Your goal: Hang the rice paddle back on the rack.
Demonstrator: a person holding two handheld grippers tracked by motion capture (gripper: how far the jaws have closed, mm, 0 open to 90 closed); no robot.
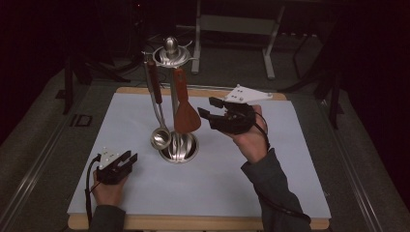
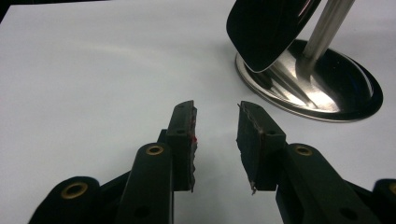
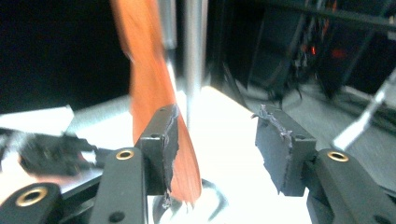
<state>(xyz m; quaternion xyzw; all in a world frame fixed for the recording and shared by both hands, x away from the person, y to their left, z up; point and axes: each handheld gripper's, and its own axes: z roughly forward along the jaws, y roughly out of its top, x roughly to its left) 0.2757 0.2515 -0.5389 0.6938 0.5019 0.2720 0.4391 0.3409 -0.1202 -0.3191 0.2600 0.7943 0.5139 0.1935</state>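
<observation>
While the left gripper [image 1: 126,160] rests low on the white mat [image 1: 121,193] with its jaws apart and nothing between them, the work sits further right. A steel ladle [image 1: 160,137] hangs from the utensil stand [image 1: 170,54], and beside it hangs the wooden spatula [image 1: 185,113], its blade just above the stand's round base [image 1: 180,149]. It looks light, stiff and dry, not slippery, though it probably swings freely on its hook. The right gripper [image 1: 209,108] stands wide, just beside the blade, holding nothing. Pinching the flat blade or lower neck across its thin faces seems best.
</observation>
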